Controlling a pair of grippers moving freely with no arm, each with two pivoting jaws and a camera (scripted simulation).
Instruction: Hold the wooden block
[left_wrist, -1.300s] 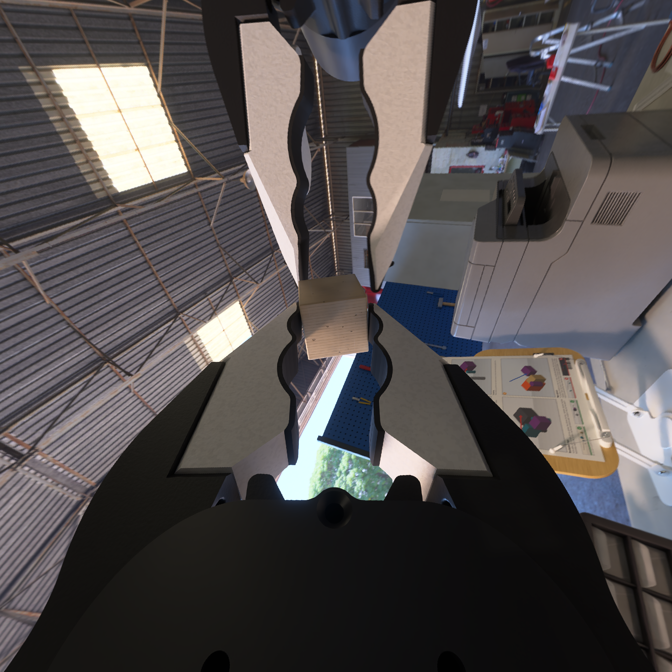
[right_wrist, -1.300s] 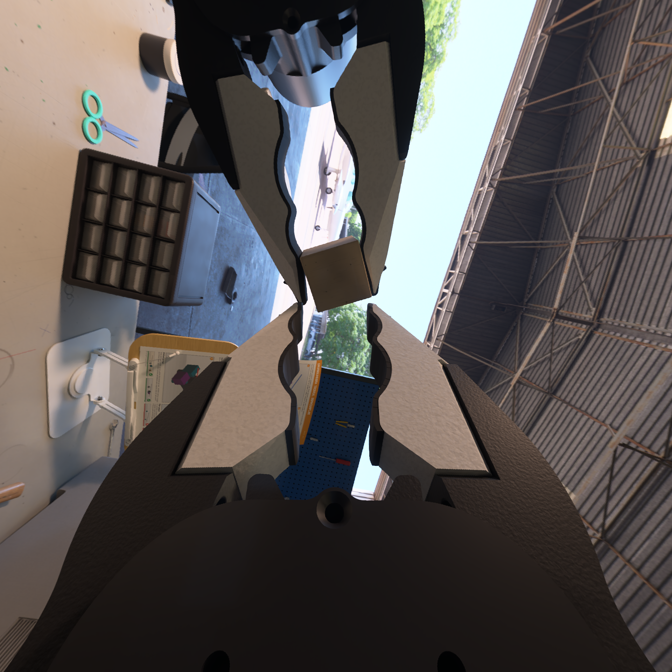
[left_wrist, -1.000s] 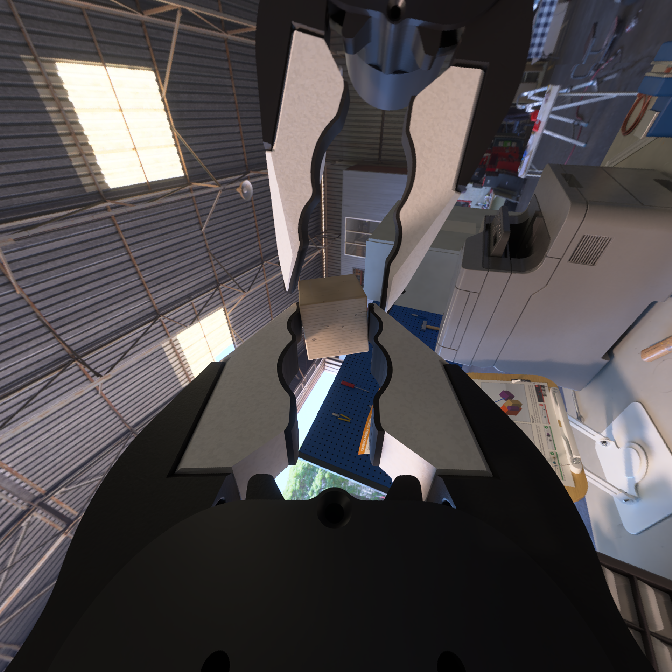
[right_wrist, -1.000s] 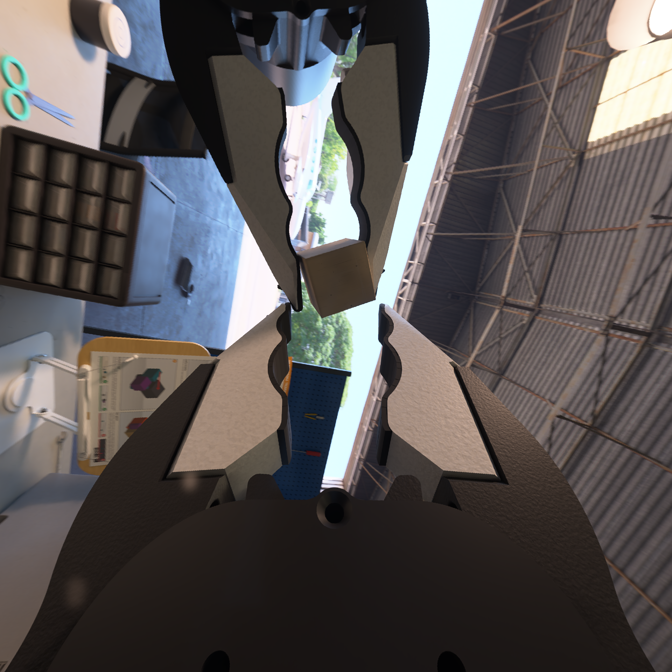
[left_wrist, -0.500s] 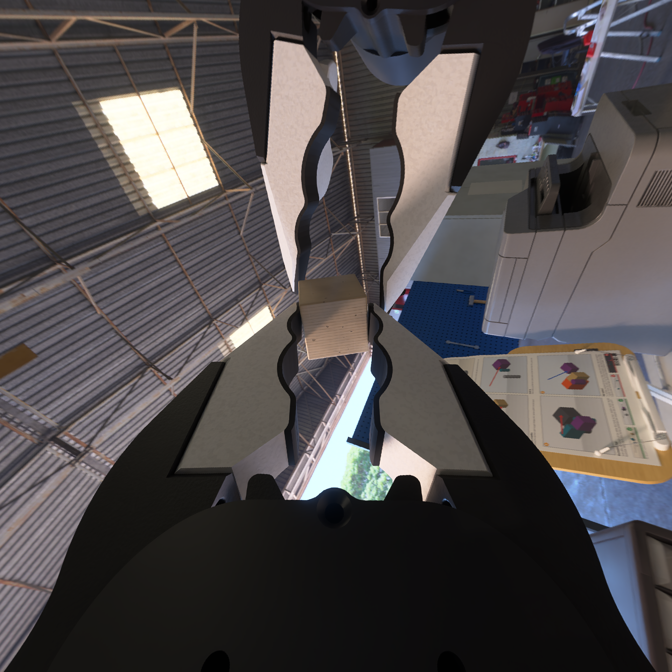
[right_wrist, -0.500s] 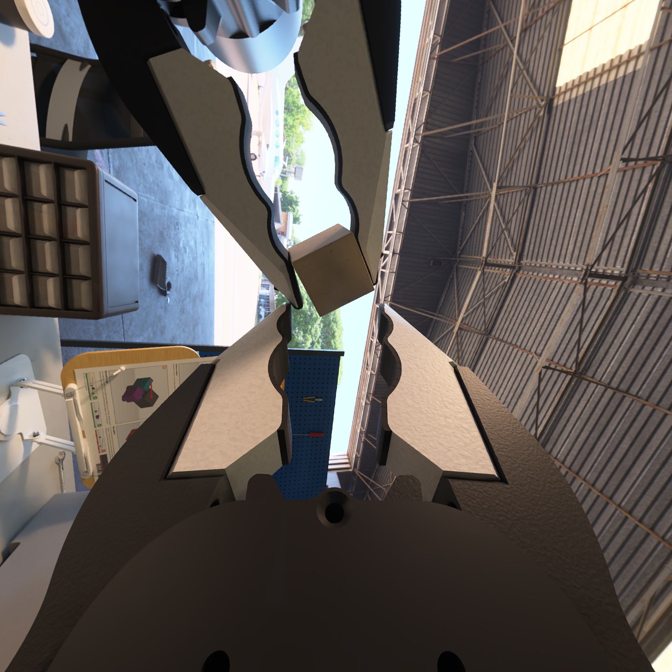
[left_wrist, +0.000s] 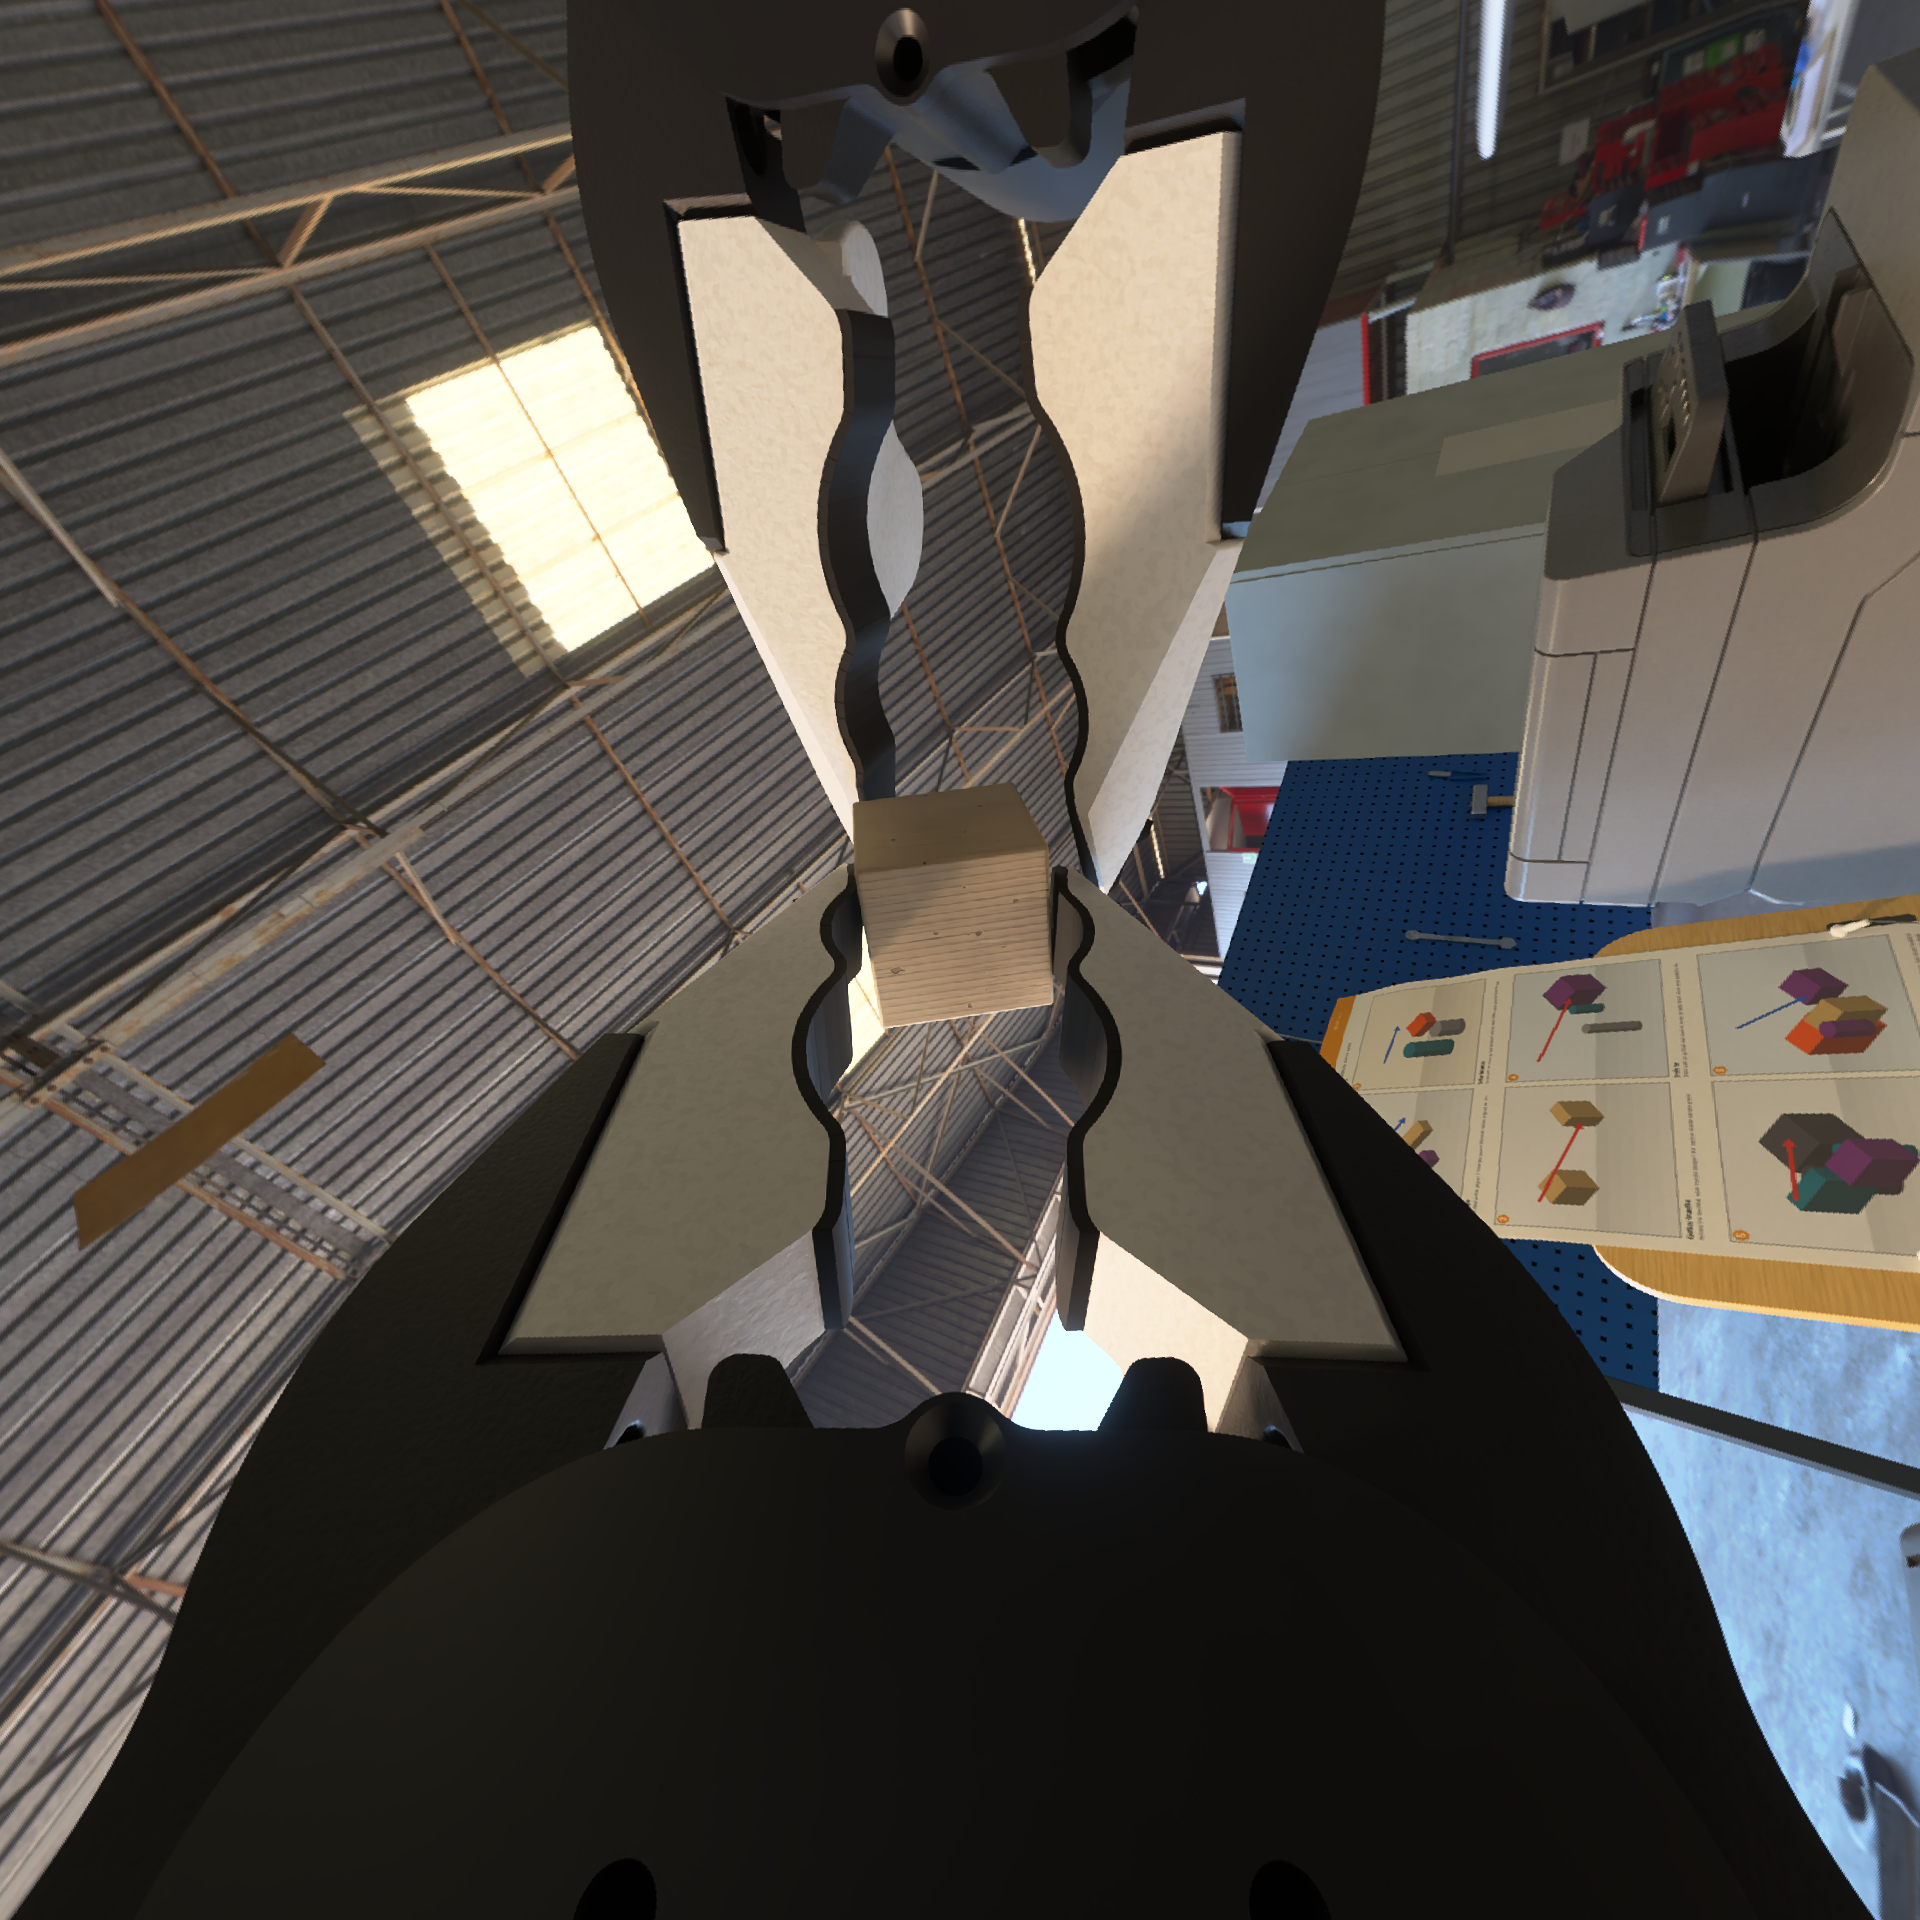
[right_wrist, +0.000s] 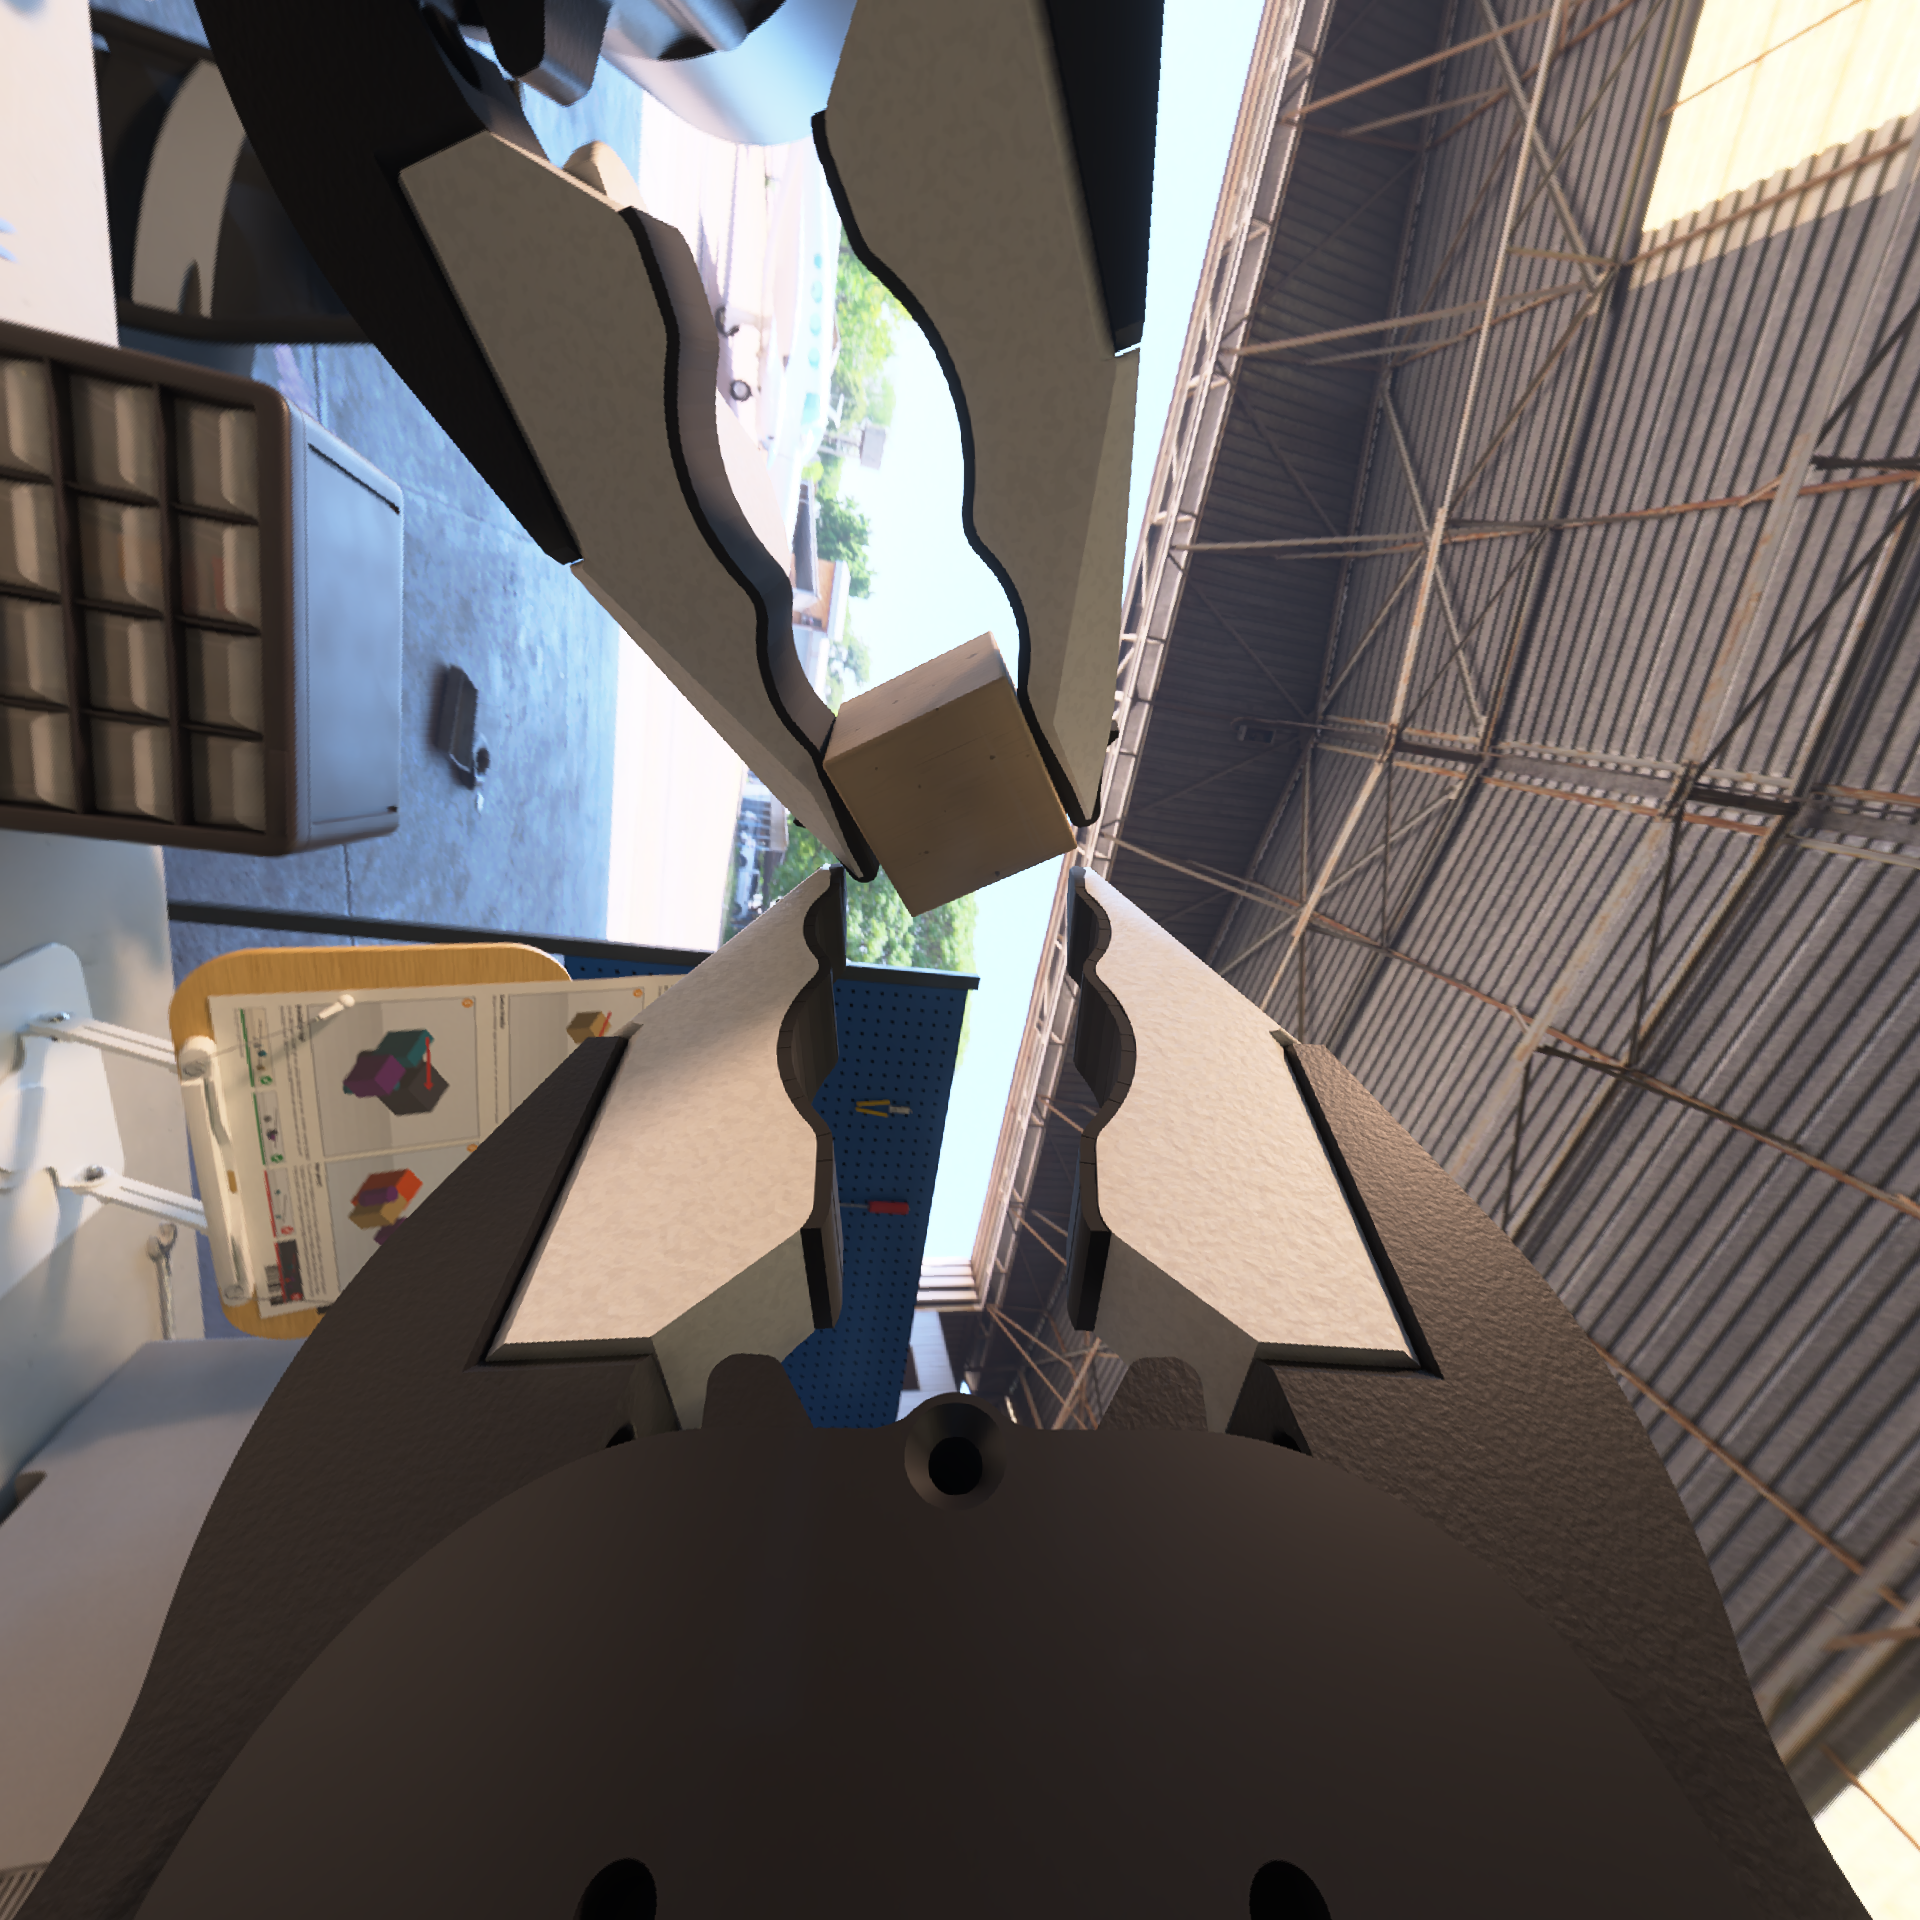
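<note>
The wooden block (left_wrist: 954, 914), a small pale cube with fine grain lines on its near face, hangs in mid-air well clear of the bench, pinched at the very tips of the left gripper (left_wrist: 954, 909), whose two fingers press its opposite side faces. The right gripper (right_wrist: 954, 883) faces it nose to nose with its jaws spread and nothing between them; in the right wrist view the block (right_wrist: 951, 774) sits just past those tips, turned at a slant, and whether a corner brushes the left fingertip there is hard to tell from this angle. Holding well here probably means keeping the left squeeze steady and square on the faces, since the grip is shallow and a twist could let the cube pivot out. If the right gripper is meant to join, it should line up with the block's free faces before closing, and close gently so as not to lever the cube loose. Beyond the grippers lie a clipboard with an illustrated instruction sheet (left_wrist: 1662, 1101), a blue pegboard (left_wrist: 1382, 862) and a grey printer (left_wrist: 1714, 582); the sheet bears coloured block diagrams and small print, too fine to make out, and no brand mark shows anywhere.
</note>
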